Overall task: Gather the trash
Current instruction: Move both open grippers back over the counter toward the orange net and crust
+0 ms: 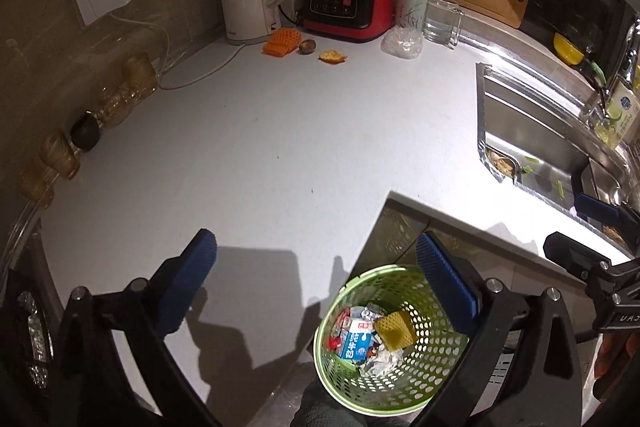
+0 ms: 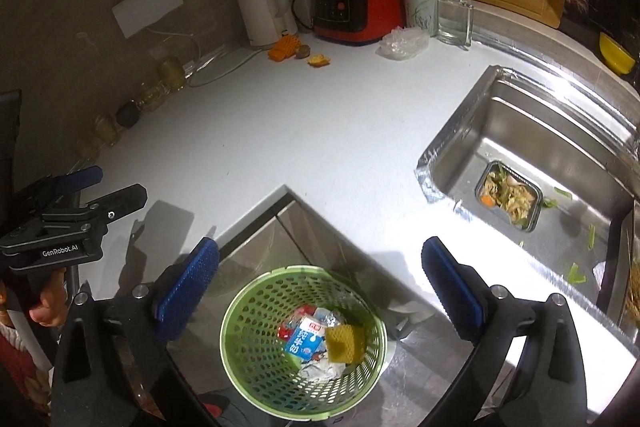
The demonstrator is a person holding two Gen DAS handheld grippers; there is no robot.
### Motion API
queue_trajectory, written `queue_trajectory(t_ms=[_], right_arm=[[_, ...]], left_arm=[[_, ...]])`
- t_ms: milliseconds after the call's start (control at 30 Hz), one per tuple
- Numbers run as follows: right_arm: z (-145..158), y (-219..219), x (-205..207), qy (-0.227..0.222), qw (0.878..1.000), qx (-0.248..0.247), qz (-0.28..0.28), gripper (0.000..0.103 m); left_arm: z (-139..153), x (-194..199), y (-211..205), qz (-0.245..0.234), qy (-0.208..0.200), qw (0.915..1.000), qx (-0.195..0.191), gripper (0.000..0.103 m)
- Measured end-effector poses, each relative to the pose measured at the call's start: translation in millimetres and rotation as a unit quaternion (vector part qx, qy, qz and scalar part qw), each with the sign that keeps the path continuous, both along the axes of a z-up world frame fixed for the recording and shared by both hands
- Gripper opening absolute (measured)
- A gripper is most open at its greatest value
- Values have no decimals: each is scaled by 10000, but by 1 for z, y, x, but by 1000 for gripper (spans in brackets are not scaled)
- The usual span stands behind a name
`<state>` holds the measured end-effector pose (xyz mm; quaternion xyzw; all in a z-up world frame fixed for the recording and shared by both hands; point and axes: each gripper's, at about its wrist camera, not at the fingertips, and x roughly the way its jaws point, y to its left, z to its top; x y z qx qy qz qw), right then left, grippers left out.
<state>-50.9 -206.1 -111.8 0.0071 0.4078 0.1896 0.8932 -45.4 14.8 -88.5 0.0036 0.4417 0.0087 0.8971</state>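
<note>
Below the inner corner of the white counter [image 2: 248, 131], a green perforated basket [image 2: 256, 359] stands on the floor, and everything else is placed here from it. Inside the basket lie a blue-and-white milk carton [image 2: 306, 341], a yellow sponge [image 2: 344, 343] just beside the carton, and crumpled foil [image 2: 320, 371] under them both. The right gripper [image 2: 320, 281] hangs above the basket with its jaws spread wide and nothing between them; seen from its own camera, the basket's far rim sits between the two blue pads and the trash lies lower in the picture, apart from both. The left gripper [image 1: 316, 277] is likewise wide open and empty, above and to the left of the basket; its right pad [image 1: 446, 285] overlaps the basket's rim in its own view, while its left pad is over the counter. Far beyond the basket, at the back of the counter in front of a white kettle [image 1: 248, 1] and a red blender [image 1: 348, 3], lie an orange mesh piece [image 1: 282, 43], a small brown round fruit [image 1: 307, 46] and a yellow-orange scrap [image 1: 332, 57], with a clear crumpled plastic bag [image 1: 402, 43] nearby beside a glass mug [image 1: 440, 21]. To the right of the basket, beyond the counter edge, the steel sink [image 2: 532, 123] holds a container of food scraps [image 2: 510, 197] and a few green bits.
</note>
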Motion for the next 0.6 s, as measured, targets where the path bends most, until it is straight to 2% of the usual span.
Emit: queue_trajectory(t_ms=[300, 600], right_arm=[[7, 36, 115, -36, 9998, -117, 143, 101], [-9, 91, 243, 2, 9985, -134, 534, 100]], left_arm=[[-1, 124, 33, 91, -125, 9998, -127, 96], [-28, 245, 78, -37, -296, 9995, -113, 96]])
